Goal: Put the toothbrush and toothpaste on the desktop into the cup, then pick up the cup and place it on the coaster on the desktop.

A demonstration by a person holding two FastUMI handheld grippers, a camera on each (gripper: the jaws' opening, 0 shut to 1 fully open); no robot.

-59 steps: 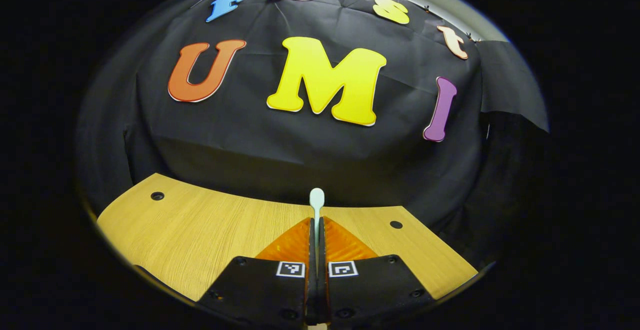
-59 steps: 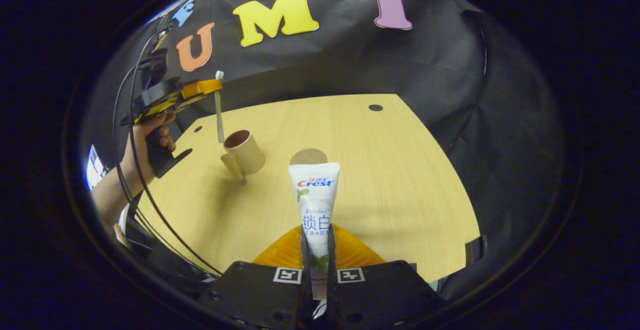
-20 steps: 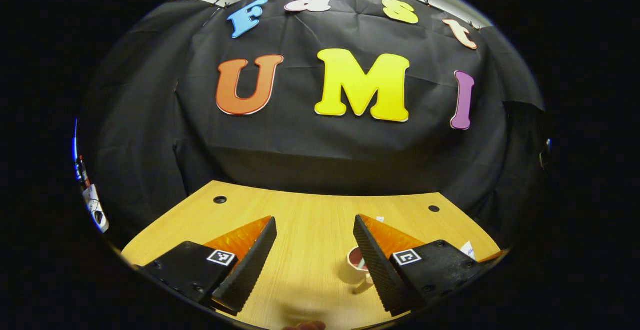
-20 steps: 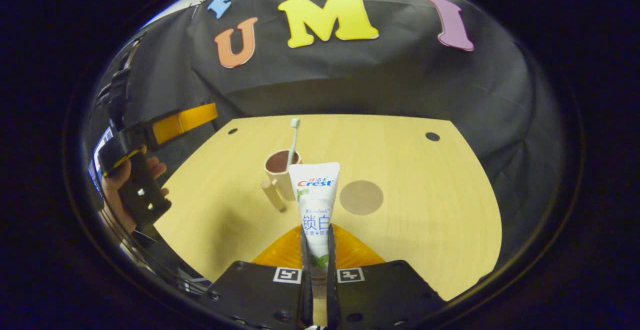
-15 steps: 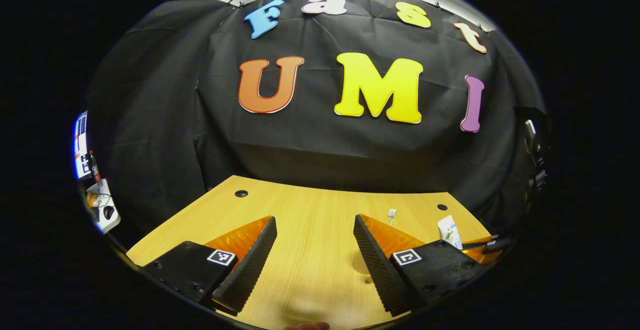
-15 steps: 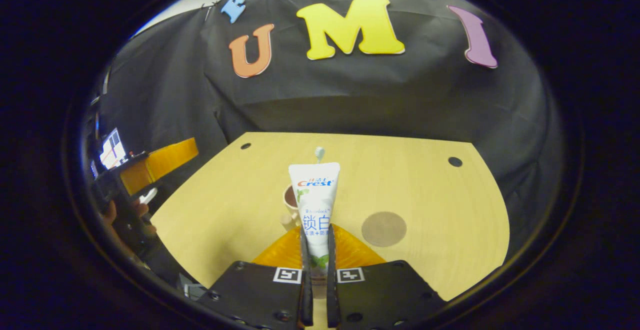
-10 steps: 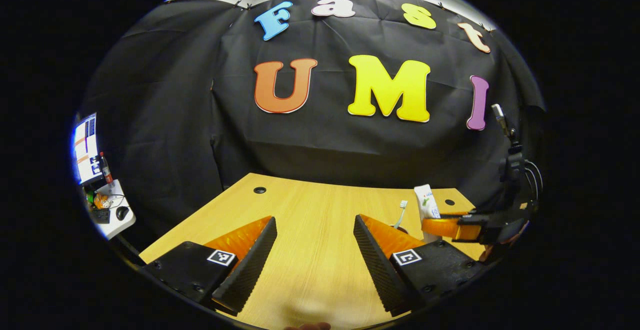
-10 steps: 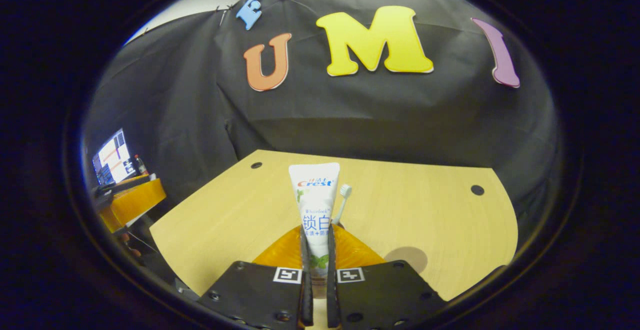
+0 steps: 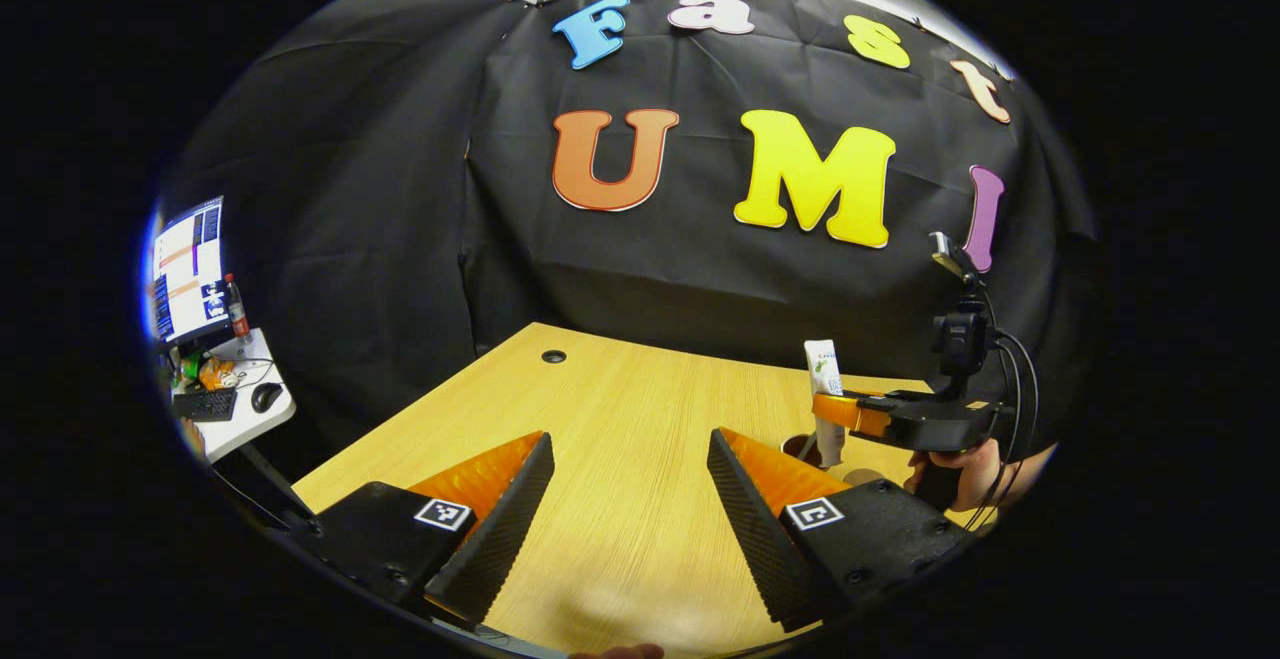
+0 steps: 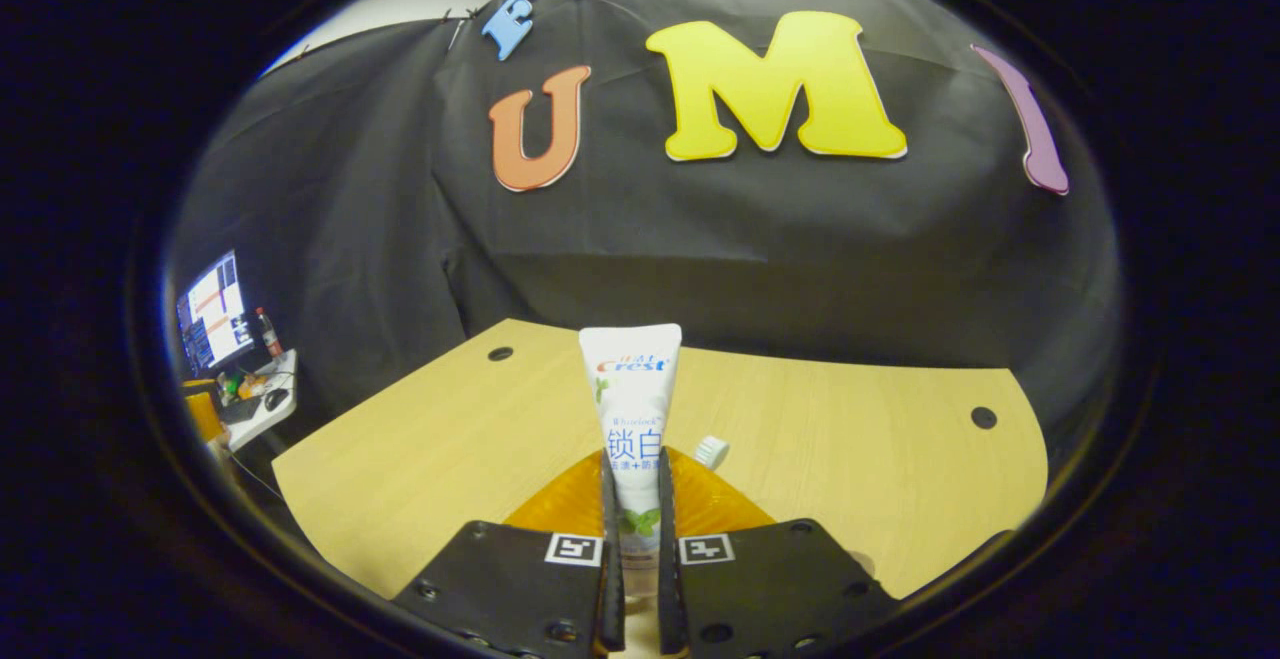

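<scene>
A: What lay nearest in the left gripper view?

B: The left gripper (image 9: 630, 509) hung low over the desk (image 9: 620, 439) with its fingers (image 9: 500, 529) spread wide and nothing between them. Under them ran bare pale wood grain.

A: And farther along the desk?

B: A round cable hole (image 9: 553, 356) sat near the far edge. Off to the right, the right gripper (image 9: 838, 409) reached in, with a hand (image 9: 965, 464) wrapped round its handle and cables looping behind it. It held the toothpaste (image 9: 822, 389) upright, bottom end down, over the dark mouth of the cup (image 9: 800, 449). I could not tell whether the tube touched the cup.

A: What did the right gripper view show?

B: Its own fingers (image 10: 608, 559) were clamped on the lower part of the toothpaste (image 10: 632, 419), one on each side, and the tube stood straight up the middle. Just right of the tube, the white head of the toothbrush (image 10: 712, 451) poked up above the fingers. The cup and the coaster were hidden beneath the gripper.

A: And the room beyond?

B: Another hole (image 10: 984, 417) marked the right side of the desk (image 10: 850, 429). Black cloth (image 10: 700, 219) closed off the back. Far left, past the desk's edge, stood a side table (image 9: 235, 409) with a keyboard, a mouse, a bottle (image 9: 236, 305) and a lit monitor (image 9: 187, 269).
</scene>
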